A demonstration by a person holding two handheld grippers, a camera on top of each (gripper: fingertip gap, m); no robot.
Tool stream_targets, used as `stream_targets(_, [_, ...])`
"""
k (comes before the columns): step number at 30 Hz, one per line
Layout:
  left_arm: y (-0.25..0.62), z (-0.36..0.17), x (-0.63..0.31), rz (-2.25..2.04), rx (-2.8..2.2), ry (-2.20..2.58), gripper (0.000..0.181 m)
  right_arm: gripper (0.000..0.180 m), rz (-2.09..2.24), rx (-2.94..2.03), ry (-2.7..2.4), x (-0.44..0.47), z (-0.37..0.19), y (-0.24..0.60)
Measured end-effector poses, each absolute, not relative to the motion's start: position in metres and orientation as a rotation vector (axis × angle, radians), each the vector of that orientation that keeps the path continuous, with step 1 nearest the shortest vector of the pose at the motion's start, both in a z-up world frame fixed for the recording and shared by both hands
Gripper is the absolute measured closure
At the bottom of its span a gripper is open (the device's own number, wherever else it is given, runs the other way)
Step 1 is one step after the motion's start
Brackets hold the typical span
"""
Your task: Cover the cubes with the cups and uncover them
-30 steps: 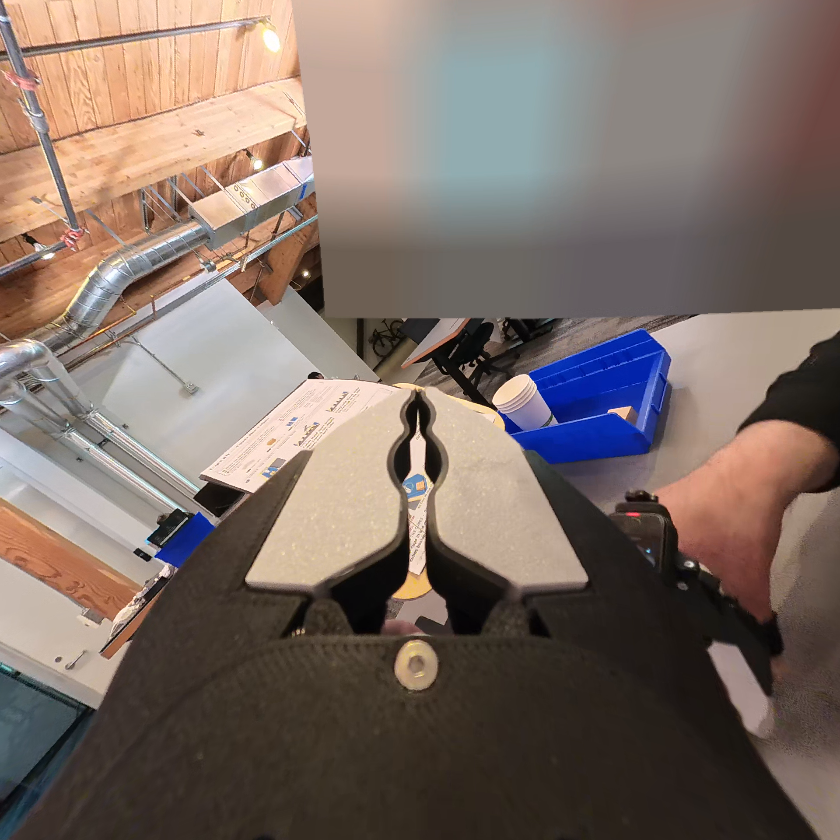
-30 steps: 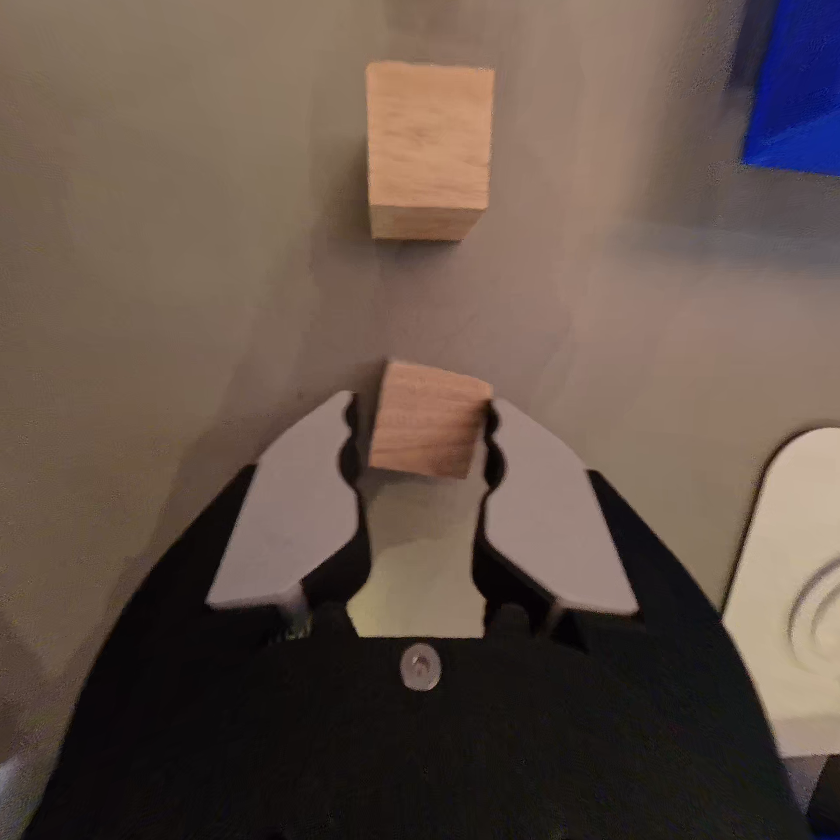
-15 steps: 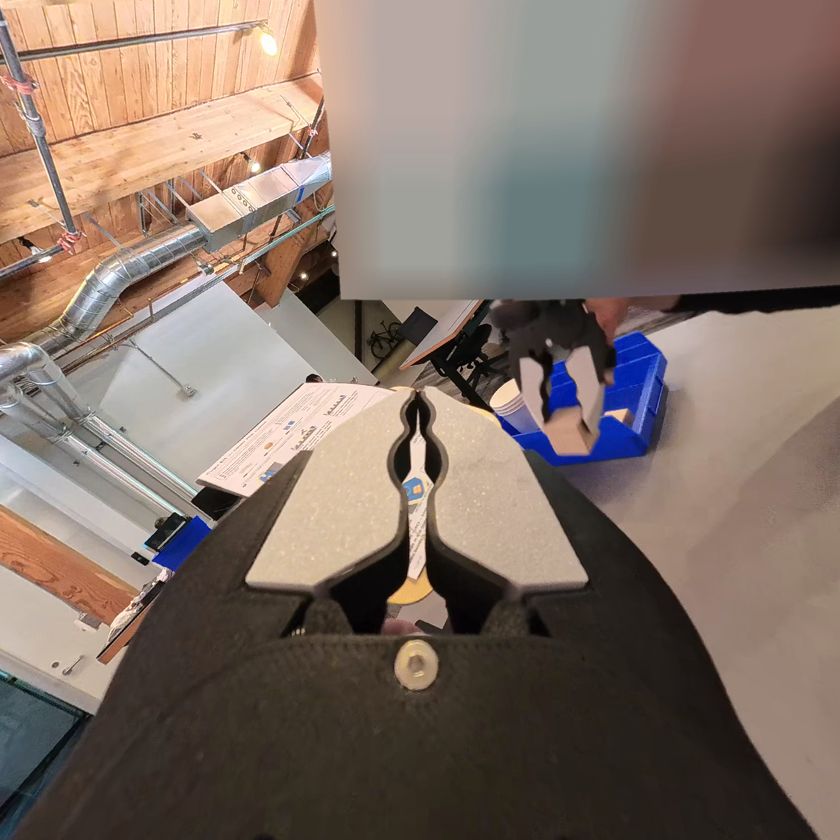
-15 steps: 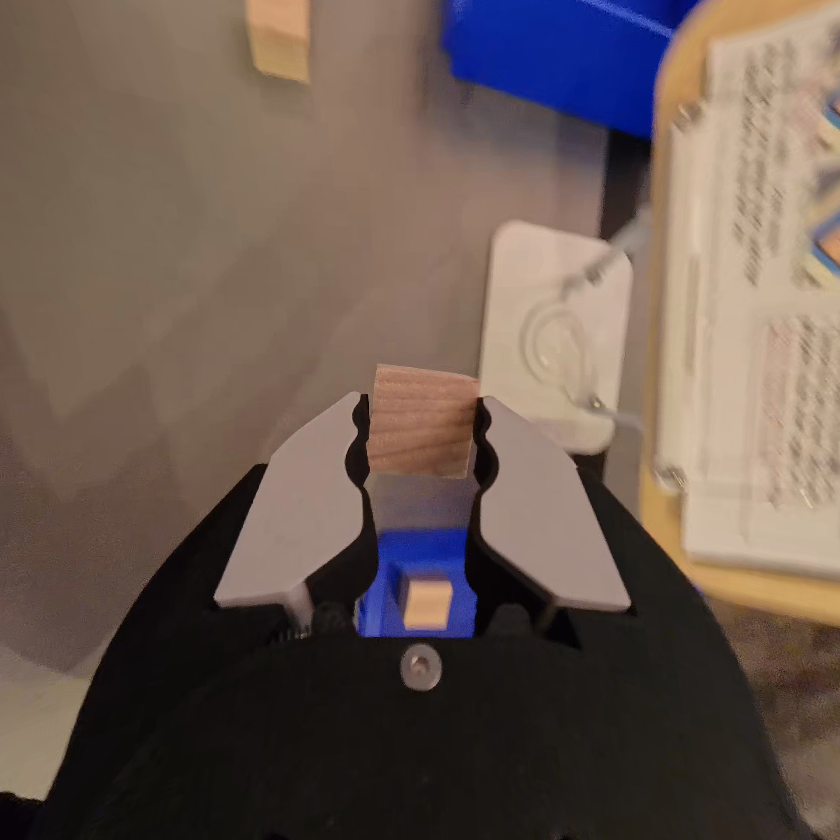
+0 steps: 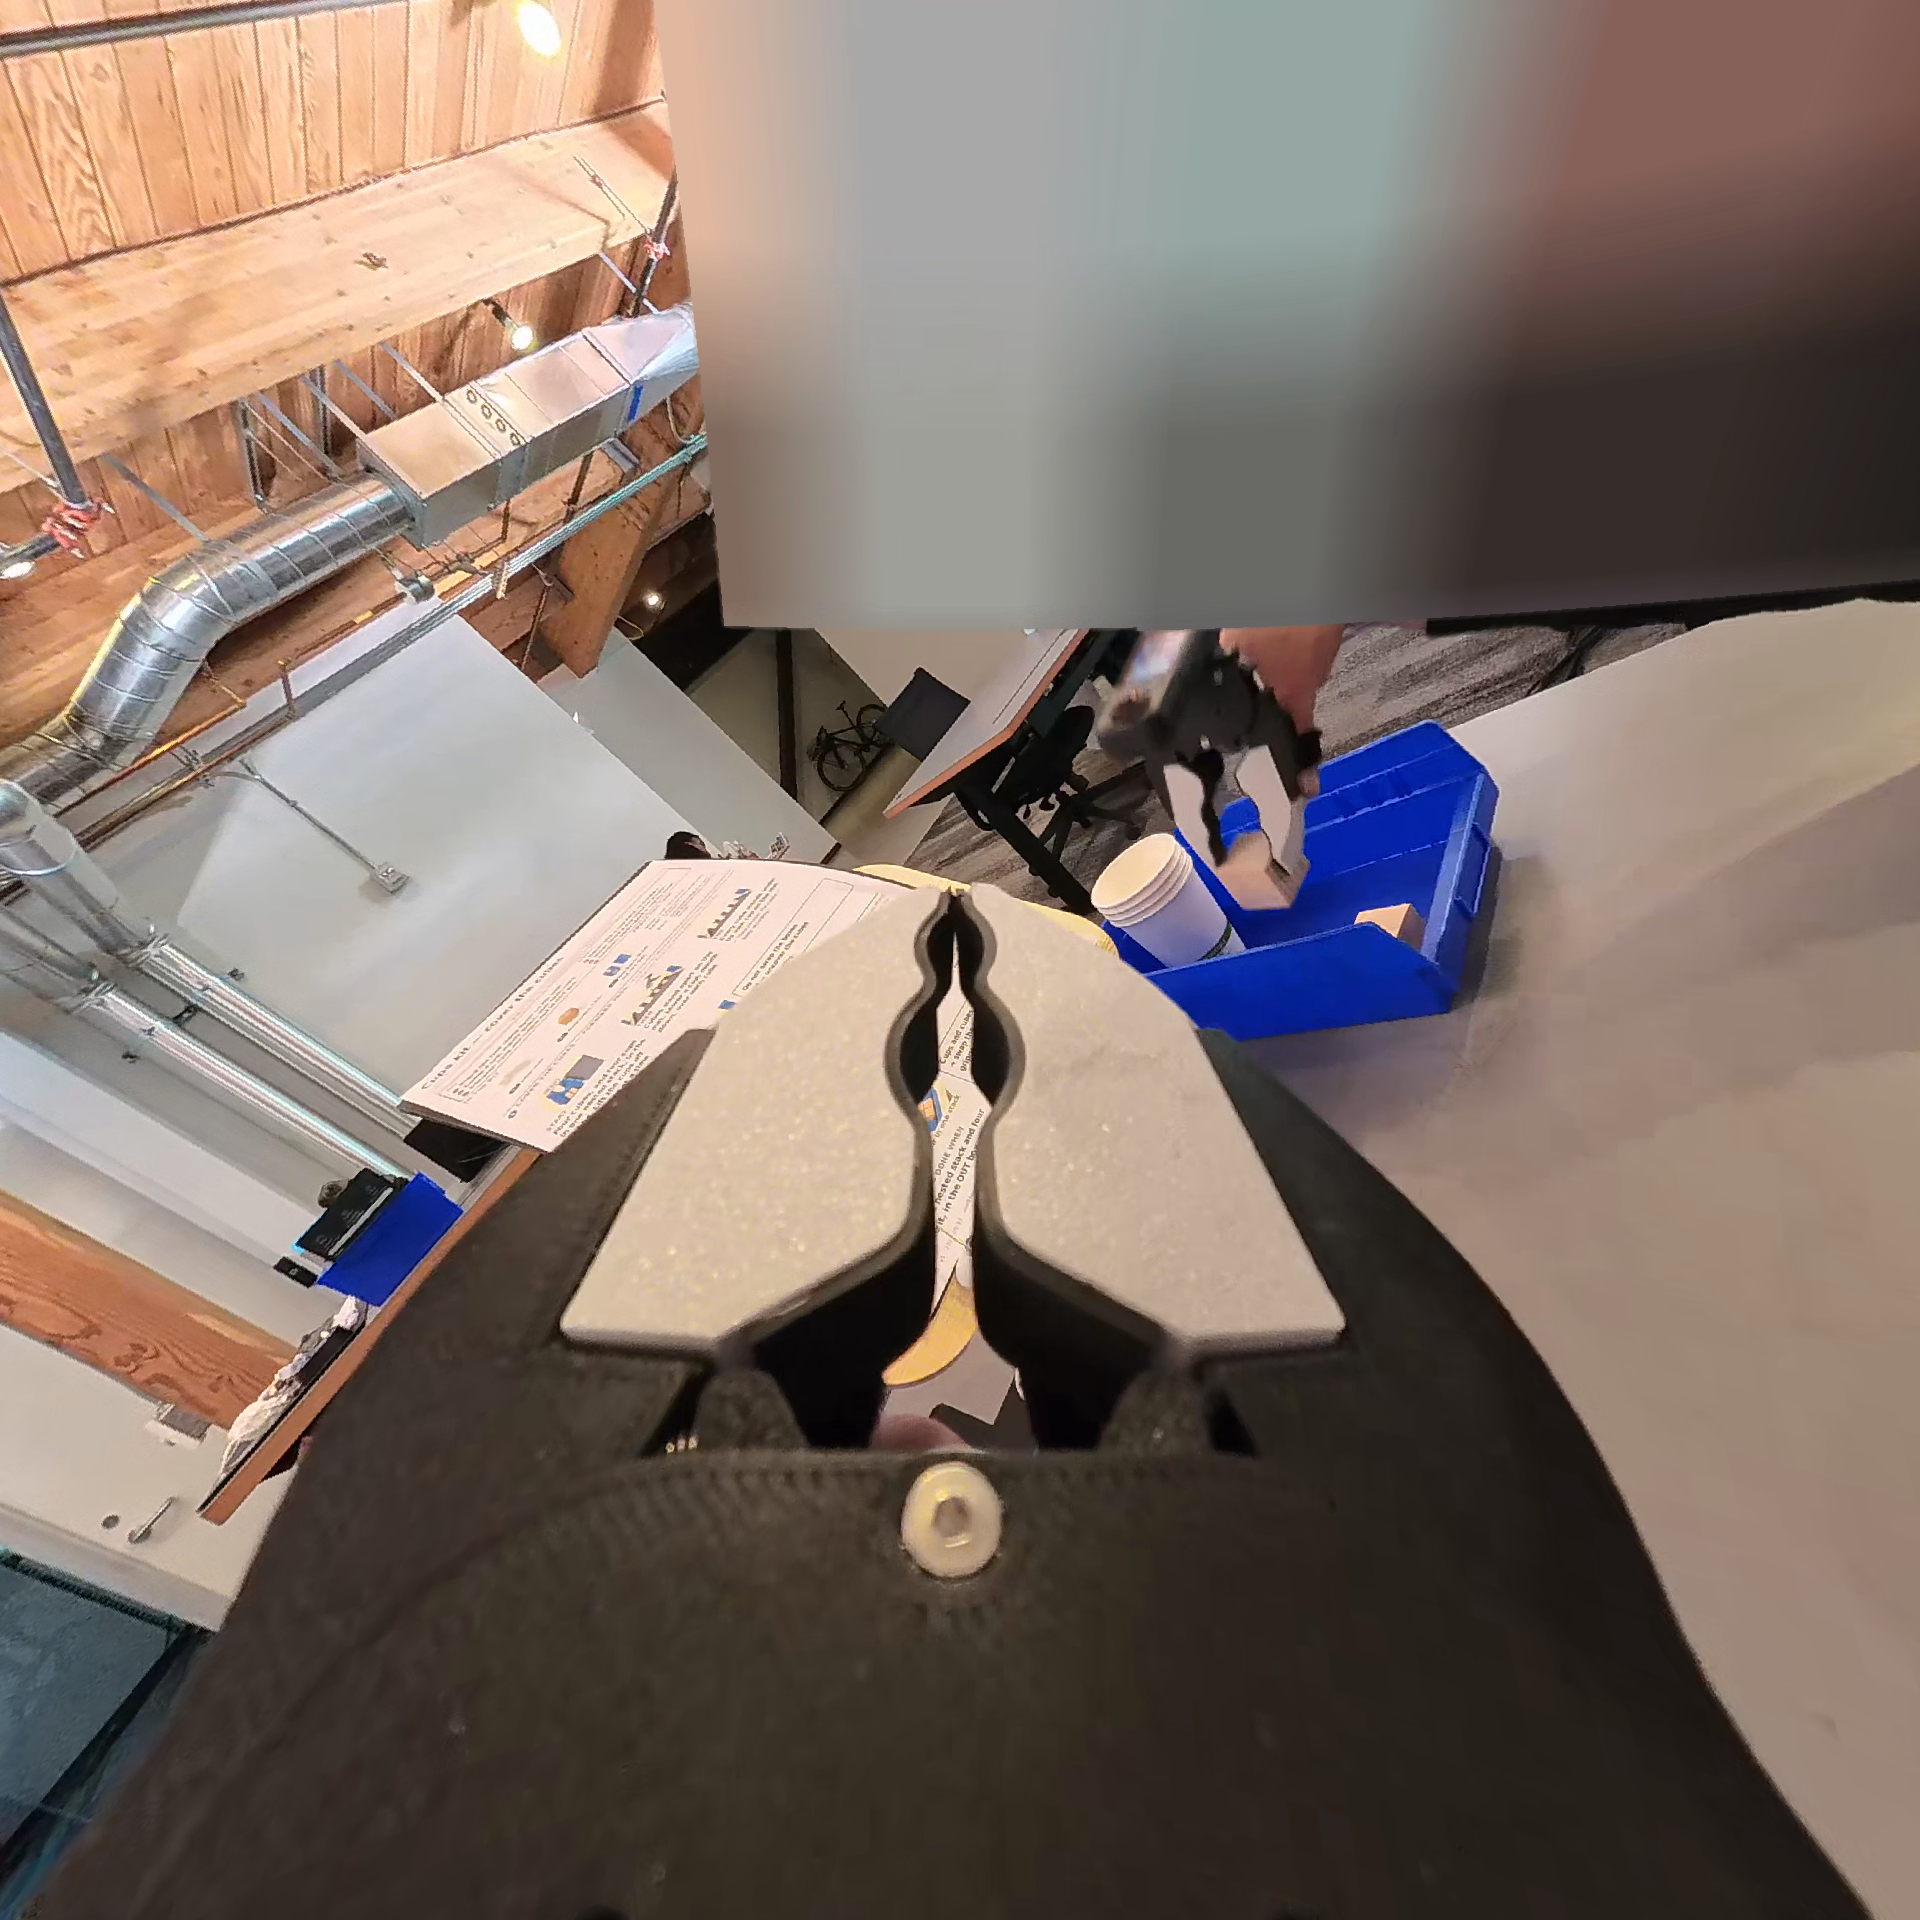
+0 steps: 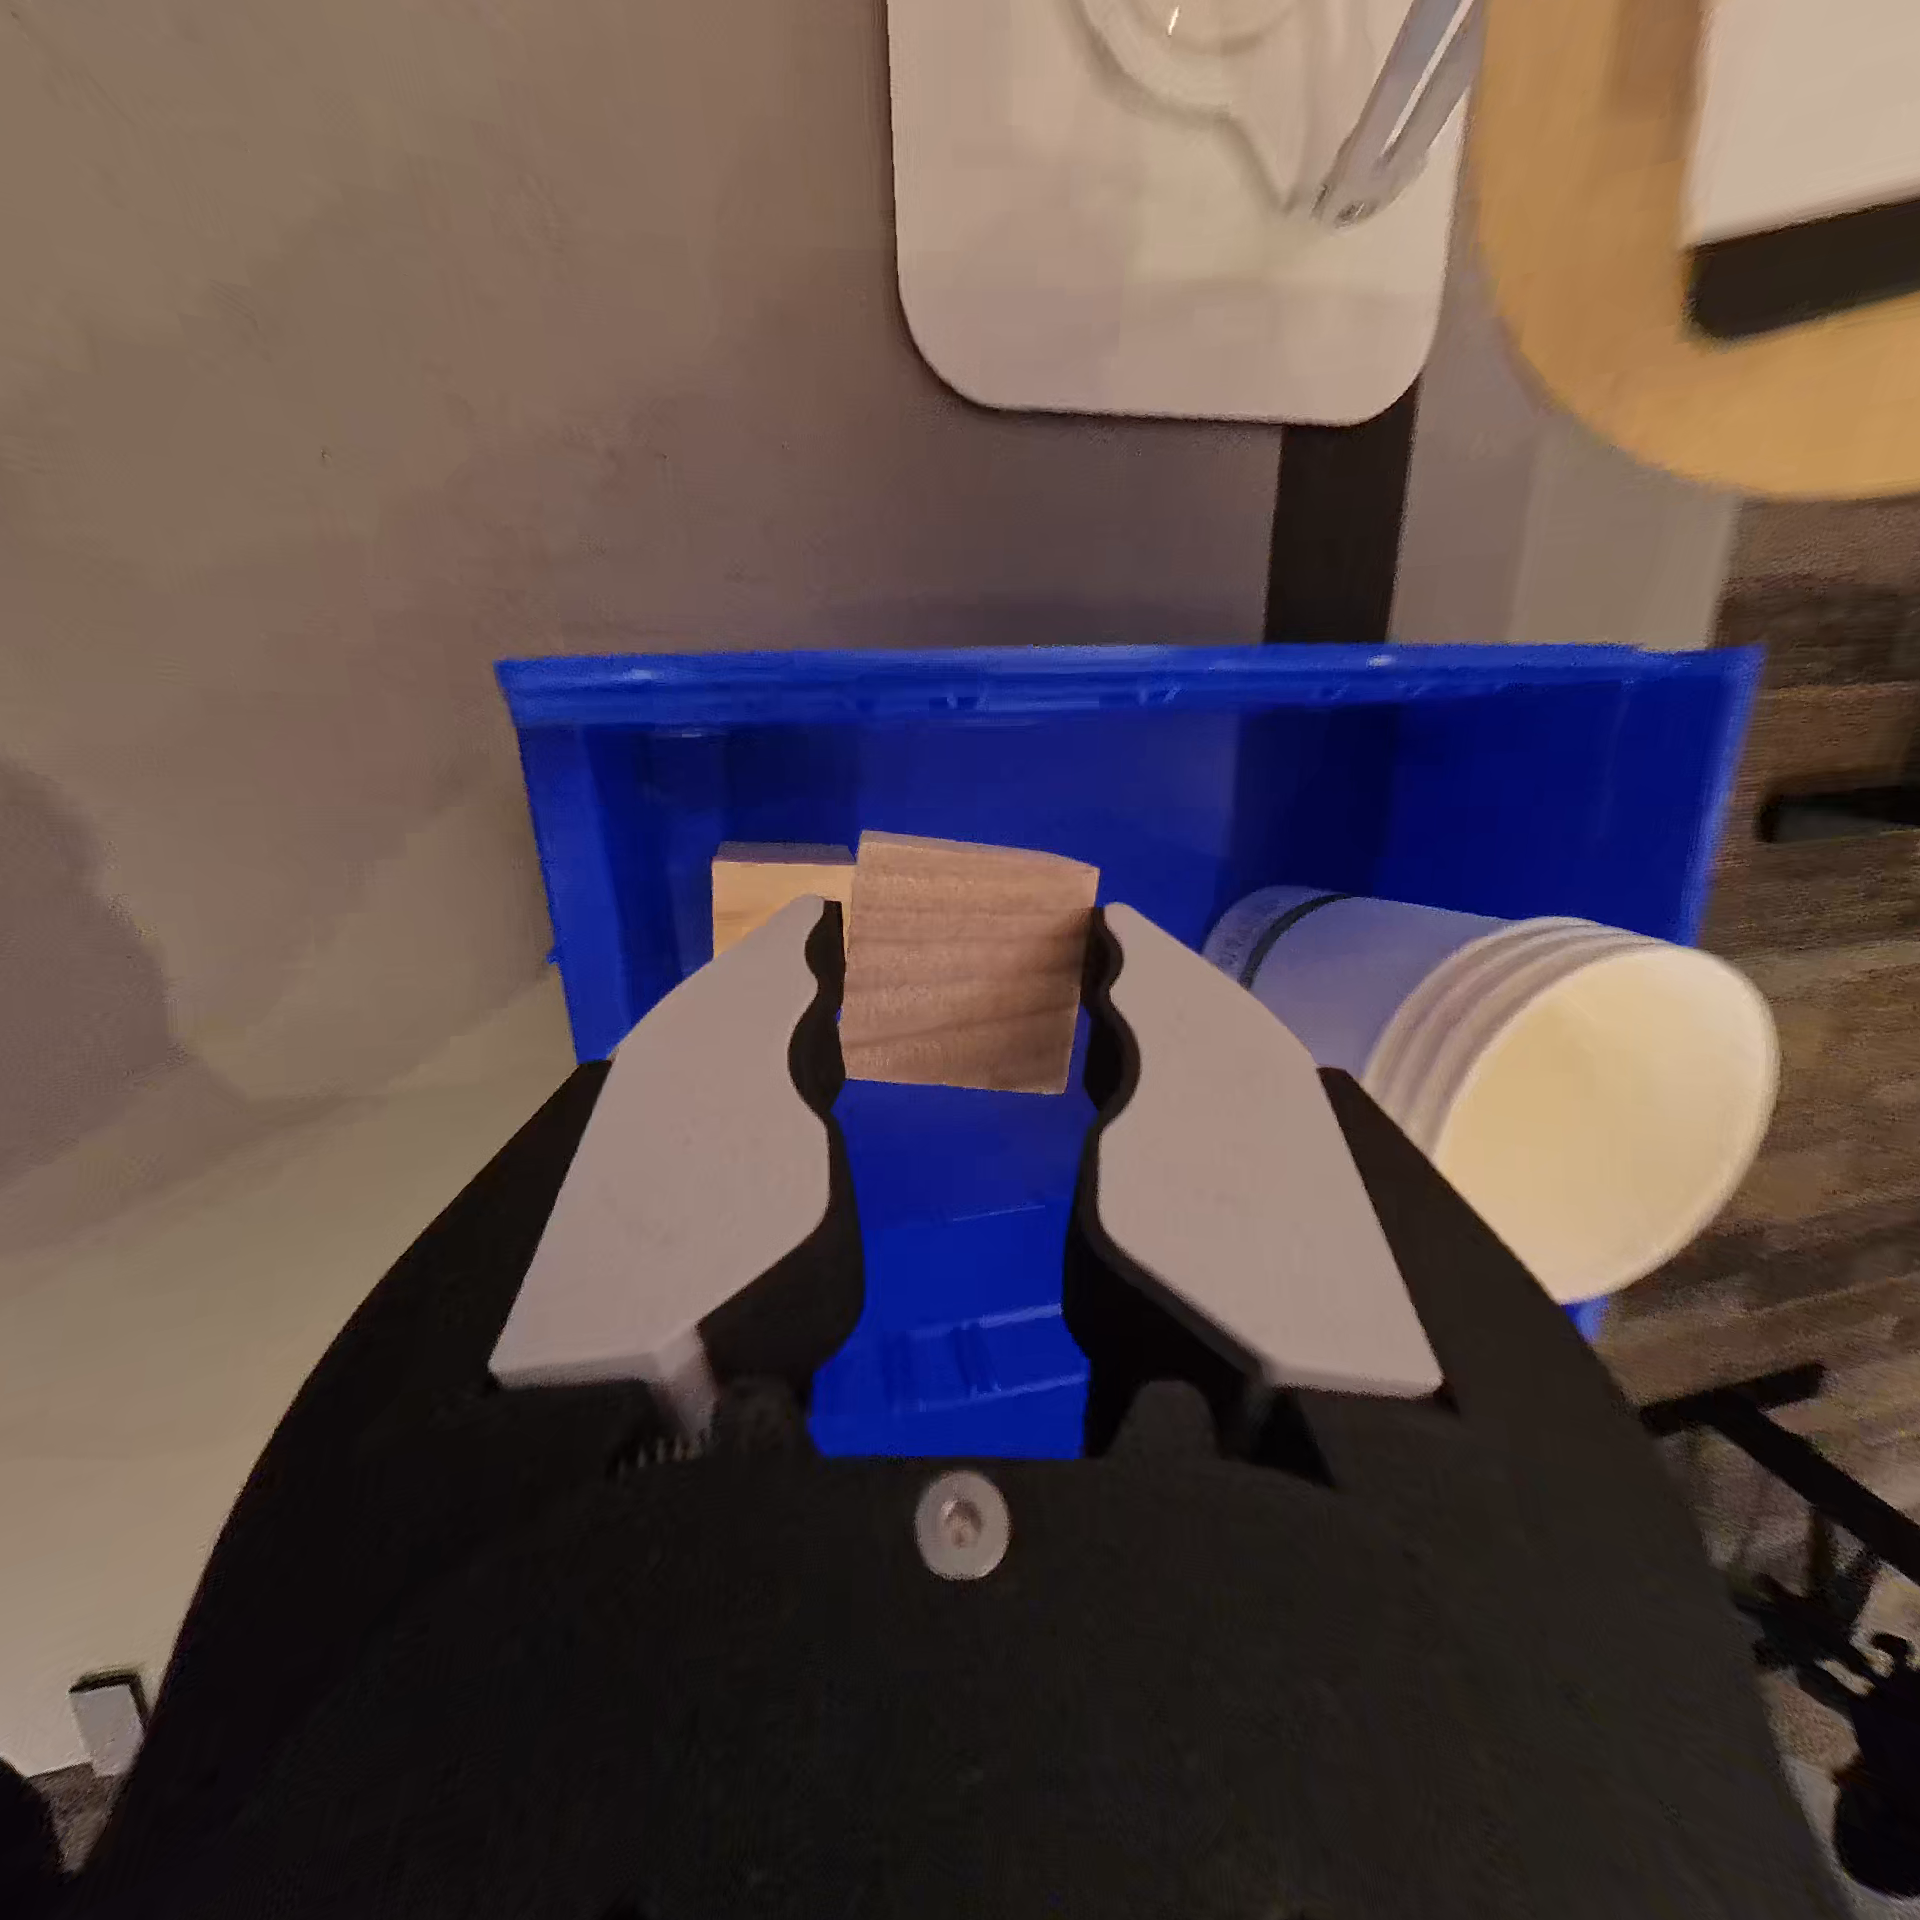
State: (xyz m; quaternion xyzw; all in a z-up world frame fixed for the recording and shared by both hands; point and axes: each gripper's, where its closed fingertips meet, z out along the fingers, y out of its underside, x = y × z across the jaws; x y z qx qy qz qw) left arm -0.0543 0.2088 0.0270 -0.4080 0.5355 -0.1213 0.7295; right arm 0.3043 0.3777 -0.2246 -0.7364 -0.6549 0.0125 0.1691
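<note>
My right gripper [image 6: 961,920] is shut on a wooden cube [image 6: 961,977] and holds it above the blue bin [image 6: 1039,727]. A second, paler cube [image 6: 774,883] lies in the bin's left end. A nested stack of white paper cups [image 6: 1507,1081] lies on its side in the bin's right end. In the left wrist view the right gripper [image 5: 1252,868] hangs over the bin [image 5: 1340,971] with the cube [image 5: 1257,881], next to the cup stack [image 5: 1158,899] and the other cube [image 5: 1387,923]. My left gripper [image 5: 956,906] is shut and empty, tilted up, away from the bin.
A white pad [image 6: 1153,208] and a round wooden board [image 6: 1621,312] with a printed sheet [image 5: 665,997] lie beyond the bin. The grey table [image 5: 1662,1143] stretches to the right of my left gripper. A black stand leg [image 6: 1335,520] rises behind the bin.
My right gripper closed on the cube on the table, lifted it and carried it over the blue bin. My left gripper has stayed shut and nearly still.
</note>
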Motion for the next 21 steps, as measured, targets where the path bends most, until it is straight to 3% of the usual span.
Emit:
stream_targets(8, [0.21,0.025,-0.052,-0.261,-0.905,1.188,0.181,0.135,0.067,-2.116,-1.962,0.319,-0.284,0.396])
stream_targets(21, [0.215,0.02,-0.046,-0.26,-0.92,1.206,0.181,0.134,0.109,-2.148,-2.019,0.325,-0.322,0.401])
